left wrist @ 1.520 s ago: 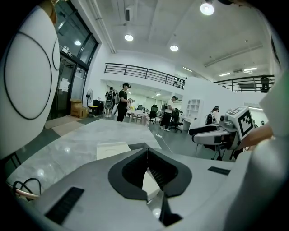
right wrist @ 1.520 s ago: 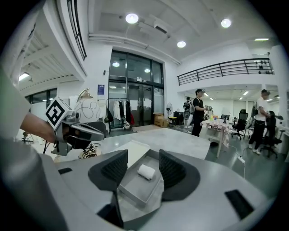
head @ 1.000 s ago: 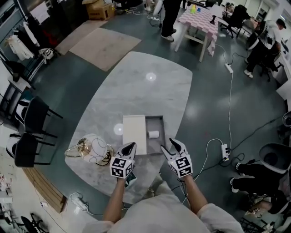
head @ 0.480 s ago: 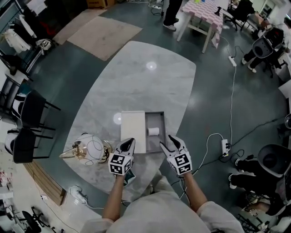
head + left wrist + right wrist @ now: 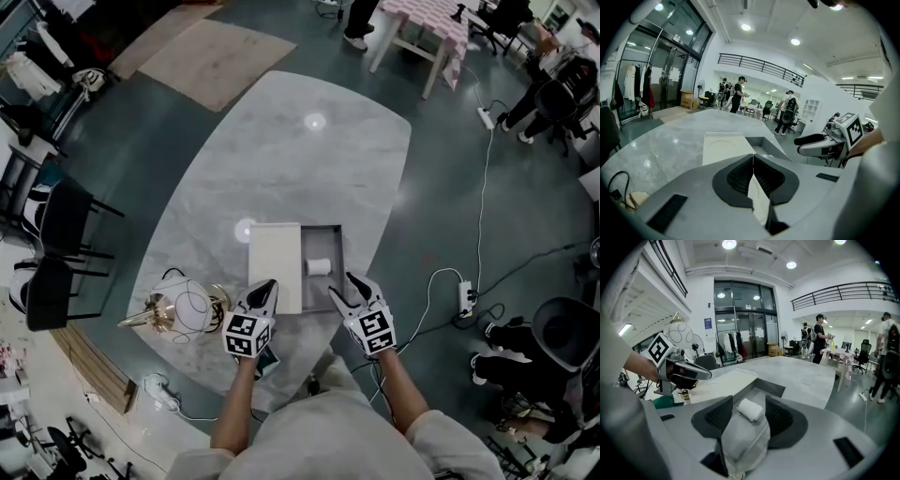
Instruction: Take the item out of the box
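The grey box (image 5: 335, 246) sat open on the big grey table (image 5: 309, 178), close to the near edge. Its white lid (image 5: 275, 265) lay flat right against the box's left side. The small white roll (image 5: 319, 266) lay inside the box, on the bottom, with room all around it. The table's right edge was not far from the box. A wide stretch of table top ran on past the box. A wire ball lamp (image 5: 183, 305) stood far off to the left, by the table's edge.

The left gripper (image 5: 266, 285) had its jaws pressed tight together with nothing in them. Its tip was over the lid's near edge. The right gripper (image 5: 343, 289) hung by the box's near right corner. Its jaws were wide apart and held nothing. In the right gripper view the roll (image 5: 750, 409) showed in the gap between them, but farther ahead, down in the box.

The roll and the lid were in the same spots as a second before. Both grippers had come a little closer to the box.
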`<control>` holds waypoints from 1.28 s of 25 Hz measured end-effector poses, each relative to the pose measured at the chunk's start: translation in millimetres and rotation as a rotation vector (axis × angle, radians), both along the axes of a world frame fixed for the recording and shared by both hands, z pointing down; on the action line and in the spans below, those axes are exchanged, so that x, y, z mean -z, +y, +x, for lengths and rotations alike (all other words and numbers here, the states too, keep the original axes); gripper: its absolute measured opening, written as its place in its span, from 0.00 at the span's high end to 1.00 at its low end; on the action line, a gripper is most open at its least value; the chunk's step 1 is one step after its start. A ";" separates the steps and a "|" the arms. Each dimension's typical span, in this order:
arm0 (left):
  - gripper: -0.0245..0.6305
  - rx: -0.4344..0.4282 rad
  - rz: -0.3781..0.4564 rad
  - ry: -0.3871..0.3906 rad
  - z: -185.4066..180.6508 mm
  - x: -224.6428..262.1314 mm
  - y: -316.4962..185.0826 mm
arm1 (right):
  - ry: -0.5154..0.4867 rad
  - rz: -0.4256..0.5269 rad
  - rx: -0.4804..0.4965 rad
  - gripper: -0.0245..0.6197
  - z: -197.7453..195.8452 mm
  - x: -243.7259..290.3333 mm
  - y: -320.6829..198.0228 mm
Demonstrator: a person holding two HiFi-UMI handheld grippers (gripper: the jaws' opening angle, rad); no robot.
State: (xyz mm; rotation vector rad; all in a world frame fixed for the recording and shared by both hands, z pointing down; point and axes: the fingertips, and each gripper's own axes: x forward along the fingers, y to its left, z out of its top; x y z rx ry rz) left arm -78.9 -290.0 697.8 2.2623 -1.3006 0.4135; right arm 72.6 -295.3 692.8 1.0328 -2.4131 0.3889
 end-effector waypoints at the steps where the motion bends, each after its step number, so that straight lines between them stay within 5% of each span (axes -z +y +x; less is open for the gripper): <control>1: 0.94 0.001 -0.003 -0.001 -0.2 -0.6 0.0 | 0.003 0.001 0.007 0.62 -0.7 -0.9 -1.0; 9: 0.94 0.009 -0.010 -0.004 -0.2 -4.4 -1.6 | 0.069 0.012 0.098 0.61 -11.0 -7.3 -11.1; 19: 0.94 0.034 -0.018 0.020 -2.2 -4.5 -3.7 | 0.260 0.066 0.326 0.61 -24.4 -26.9 -13.0; 32: 0.94 0.021 -0.014 0.011 -1.6 -5.5 -1.3 | 0.622 0.203 0.683 0.60 -39.6 -55.3 -1.6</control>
